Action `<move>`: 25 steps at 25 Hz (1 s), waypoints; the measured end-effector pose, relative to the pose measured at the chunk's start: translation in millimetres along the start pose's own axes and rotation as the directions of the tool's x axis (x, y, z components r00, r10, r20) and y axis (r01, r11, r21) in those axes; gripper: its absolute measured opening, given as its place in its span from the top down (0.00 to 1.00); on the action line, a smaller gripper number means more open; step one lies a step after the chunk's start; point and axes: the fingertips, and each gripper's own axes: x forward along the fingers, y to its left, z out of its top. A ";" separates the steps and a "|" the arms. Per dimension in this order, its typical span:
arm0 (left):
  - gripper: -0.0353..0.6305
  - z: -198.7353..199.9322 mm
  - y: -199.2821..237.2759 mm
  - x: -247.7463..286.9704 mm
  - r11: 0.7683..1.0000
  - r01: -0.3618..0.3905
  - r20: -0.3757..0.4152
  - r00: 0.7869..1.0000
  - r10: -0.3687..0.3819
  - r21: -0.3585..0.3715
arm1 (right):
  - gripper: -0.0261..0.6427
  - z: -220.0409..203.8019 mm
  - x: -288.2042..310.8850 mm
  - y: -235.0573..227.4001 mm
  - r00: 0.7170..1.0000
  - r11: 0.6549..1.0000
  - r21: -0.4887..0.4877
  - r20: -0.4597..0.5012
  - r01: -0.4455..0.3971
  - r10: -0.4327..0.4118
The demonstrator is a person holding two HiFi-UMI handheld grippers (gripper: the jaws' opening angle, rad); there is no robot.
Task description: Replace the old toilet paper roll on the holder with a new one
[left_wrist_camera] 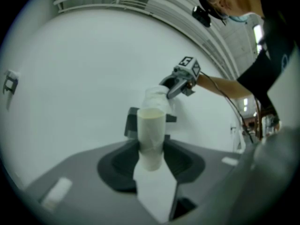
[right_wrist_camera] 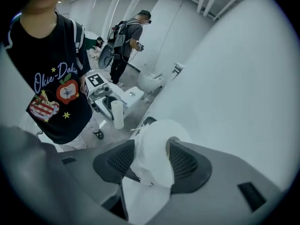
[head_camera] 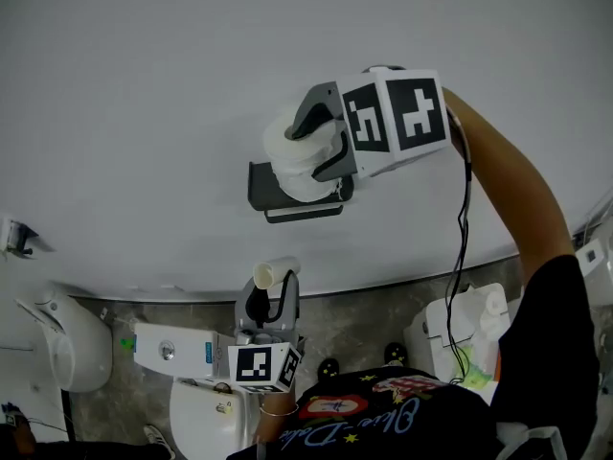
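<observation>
Two rolls are in play. The new roll (head_camera: 290, 156) is up at the dark holder (head_camera: 261, 188) on the white wall (head_camera: 144, 84), close against it, presumably so its core can be brought onto the holder's arm. Whether it is already threaded on I cannot tell. The right gripper (right_wrist_camera: 152, 156) has it: the jaws are spread wide, soft paper fills the gap, and both pads seem to press in on it. Lower down, well apart from the holder, the left gripper (left_wrist_camera: 151, 162) holds the old tube (left_wrist_camera: 151, 132) upright and out of the way. Its jaws are fairly wide and closed on the cardboard, with a loose sheet trailing beneath.
</observation>
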 end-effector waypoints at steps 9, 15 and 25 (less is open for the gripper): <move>0.71 -6.2 -0.9 6.9 1.000 0.009 -0.020 1.000 -0.009 0.001 | 0.65 -6.1 -4.2 5.4 0.999 0.999 0.031 0.028 0.035 -0.036; 0.71 -9.3 -8.1 17.9 0.999 0.042 -0.038 0.998 -0.041 0.021 | 0.66 -14.1 -53.8 13.7 0.877 0.928 0.318 0.368 0.194 -0.310; 0.71 -15.9 -24.5 36.7 0.992 0.106 -0.085 0.991 -0.100 0.070 | 0.66 -99.2 -97.3 86.4 0.434 0.537 0.840 0.456 0.077 -0.777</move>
